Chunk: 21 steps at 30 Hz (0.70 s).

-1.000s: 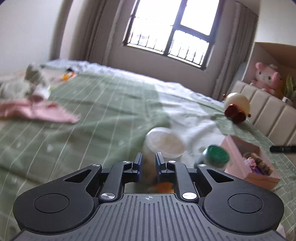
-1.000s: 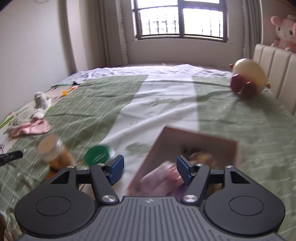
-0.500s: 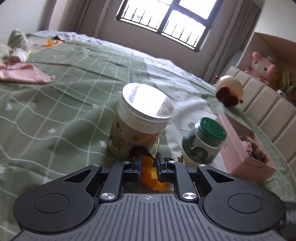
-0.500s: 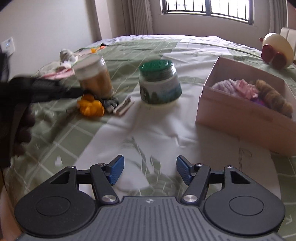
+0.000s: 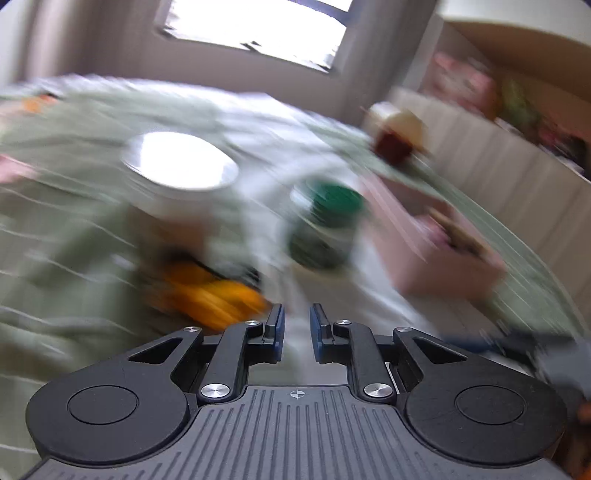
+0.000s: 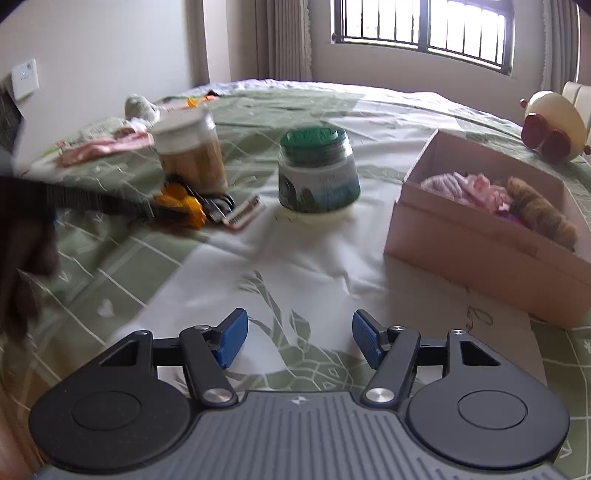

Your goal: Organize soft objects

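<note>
Half a second back the orange soft toy (image 5: 210, 295) sat between the left gripper (image 5: 295, 325)'s fingers; now it lies to their left, clear of them, in a badly smeared left wrist view. Those fingers (image 5: 275, 326) stand a narrow gap apart with only bedspread showing between them, gripping nothing. From the right wrist view, the left gripper's dark tip reaches in from the left beside the toy; whether it touches the toy I cannot tell.

Right gripper (image 6: 297, 338): fingers (image 6: 231, 338) well apart, empty, hovering over the pale part of the bedspread (image 6: 295, 266), which the view has drawn slightly closer to.

Counted: two jars, one tan with a pale lid (image 6: 188, 147), one white and green with a green lid (image 6: 317, 170), standing apart. One open pink box (image 6: 480, 236) to the right, holding several soft pieces, pink and brown among them. One small pink comb-like item (image 6: 243, 216) and a dark clip-like thing beside the orange toy, just before the tan jar. One round cream and red plush (image 6: 552, 125) beyond the box.

All of it rests on a bed with a green, white-lined bedspread. Pink cloth and a pale plush lie far left. A barred window (image 6: 424, 33) and curtains stand behind; a wall switch plate is at left.
</note>
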{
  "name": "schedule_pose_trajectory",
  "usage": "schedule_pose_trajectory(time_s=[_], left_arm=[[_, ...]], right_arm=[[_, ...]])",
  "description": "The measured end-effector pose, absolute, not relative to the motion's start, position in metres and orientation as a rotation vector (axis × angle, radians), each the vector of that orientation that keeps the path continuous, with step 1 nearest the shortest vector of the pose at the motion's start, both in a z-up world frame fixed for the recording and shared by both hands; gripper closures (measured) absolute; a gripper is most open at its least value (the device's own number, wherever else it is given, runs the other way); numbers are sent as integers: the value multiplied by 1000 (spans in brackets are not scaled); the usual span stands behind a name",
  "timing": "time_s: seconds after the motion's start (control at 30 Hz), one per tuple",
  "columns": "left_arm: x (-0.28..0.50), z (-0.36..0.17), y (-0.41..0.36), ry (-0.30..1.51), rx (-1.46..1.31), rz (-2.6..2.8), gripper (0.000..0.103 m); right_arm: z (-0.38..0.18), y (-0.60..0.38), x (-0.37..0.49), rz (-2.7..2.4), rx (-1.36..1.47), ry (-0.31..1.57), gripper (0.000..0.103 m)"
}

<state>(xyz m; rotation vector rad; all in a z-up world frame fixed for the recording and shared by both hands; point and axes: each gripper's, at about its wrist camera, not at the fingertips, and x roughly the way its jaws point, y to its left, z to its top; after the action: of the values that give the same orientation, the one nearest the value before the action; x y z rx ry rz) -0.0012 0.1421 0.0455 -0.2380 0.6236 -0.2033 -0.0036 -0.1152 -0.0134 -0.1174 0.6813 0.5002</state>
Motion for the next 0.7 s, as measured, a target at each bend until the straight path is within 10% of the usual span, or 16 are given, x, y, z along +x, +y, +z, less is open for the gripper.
schedule_pose_trajectory(time_s=[0.7], left_arm=[[19, 20, 119, 758, -353, -341, 78]], right_arm=[[-24, -115, -4, 515, -92, 670, 14]])
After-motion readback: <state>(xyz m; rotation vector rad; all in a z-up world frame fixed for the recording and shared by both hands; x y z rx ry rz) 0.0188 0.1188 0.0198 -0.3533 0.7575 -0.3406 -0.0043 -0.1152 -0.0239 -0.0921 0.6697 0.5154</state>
